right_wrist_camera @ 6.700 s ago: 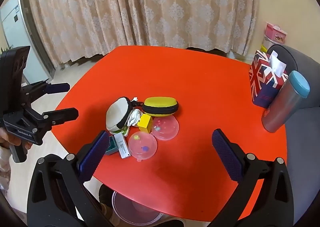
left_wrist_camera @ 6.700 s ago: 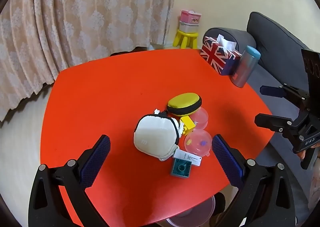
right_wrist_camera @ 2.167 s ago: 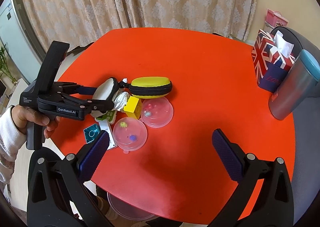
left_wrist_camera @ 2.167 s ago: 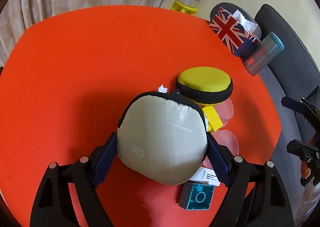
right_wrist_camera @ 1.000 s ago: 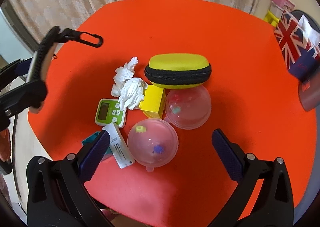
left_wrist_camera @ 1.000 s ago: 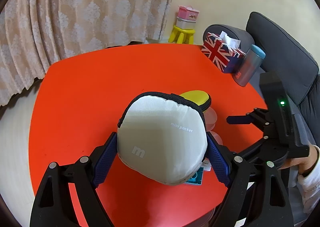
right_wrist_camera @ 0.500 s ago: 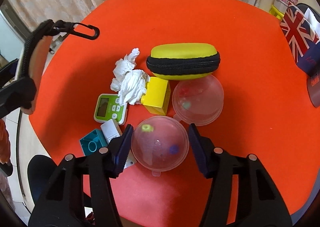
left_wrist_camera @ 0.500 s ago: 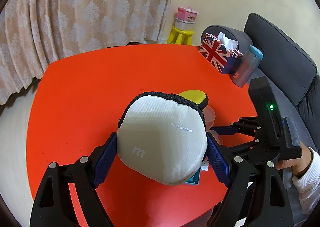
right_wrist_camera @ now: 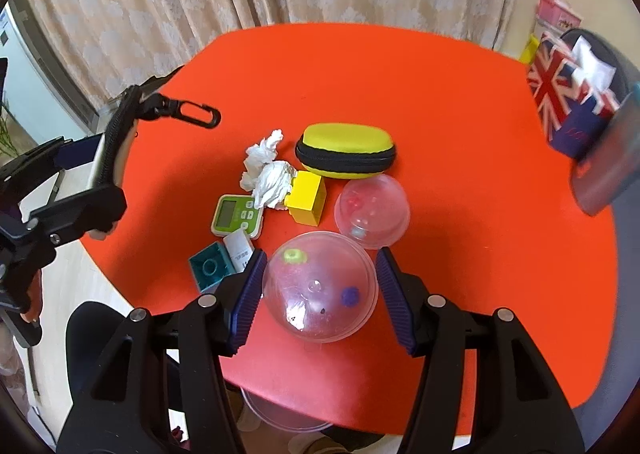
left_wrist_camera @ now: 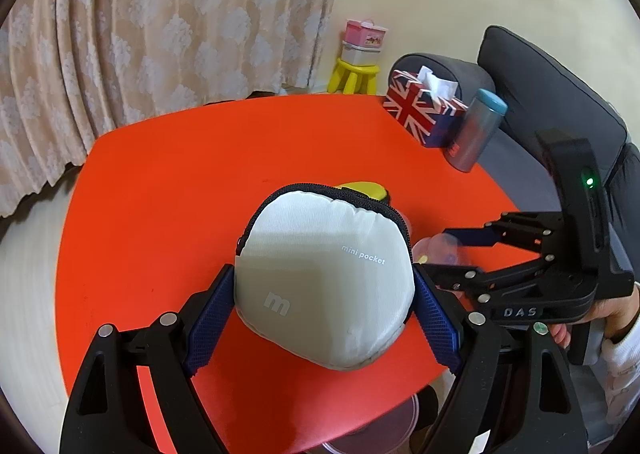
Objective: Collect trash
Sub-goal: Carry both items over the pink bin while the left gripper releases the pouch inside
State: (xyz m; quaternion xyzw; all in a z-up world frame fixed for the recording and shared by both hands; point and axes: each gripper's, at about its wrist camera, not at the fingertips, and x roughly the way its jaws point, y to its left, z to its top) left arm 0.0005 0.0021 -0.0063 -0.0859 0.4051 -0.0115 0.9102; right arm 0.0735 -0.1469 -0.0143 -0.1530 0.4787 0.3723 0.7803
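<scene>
My left gripper (left_wrist_camera: 324, 314) is shut on a white "mini pocket" pouch (left_wrist_camera: 324, 278) and holds it above the red table (left_wrist_camera: 180, 181). My right gripper (right_wrist_camera: 320, 286) is shut on a clear plastic dome (right_wrist_camera: 320, 286) with small beads inside, lifted near the table's front edge. Crumpled white tissue (right_wrist_camera: 268, 169) lies on the table beside a yellow block (right_wrist_camera: 307, 193). In the right wrist view the left gripper (right_wrist_camera: 96, 189) with the pouch is at the far left. In the left wrist view the right gripper (left_wrist_camera: 460, 254) is at the right.
A yellow zip case (right_wrist_camera: 346, 149), a second clear dome (right_wrist_camera: 372, 209), a green timer (right_wrist_camera: 236, 215), a teal block (right_wrist_camera: 210, 268) and a white tag (right_wrist_camera: 240, 248) lie on the table. A Union Jack tissue box (right_wrist_camera: 568, 97) and a bottle (left_wrist_camera: 476, 133) stand at the right edge. A clear bin (right_wrist_camera: 280, 420) sits below the front edge.
My right gripper closed on the near clear dome and lifted it. The left gripper keeps holding the pouch raised, nearly still.
</scene>
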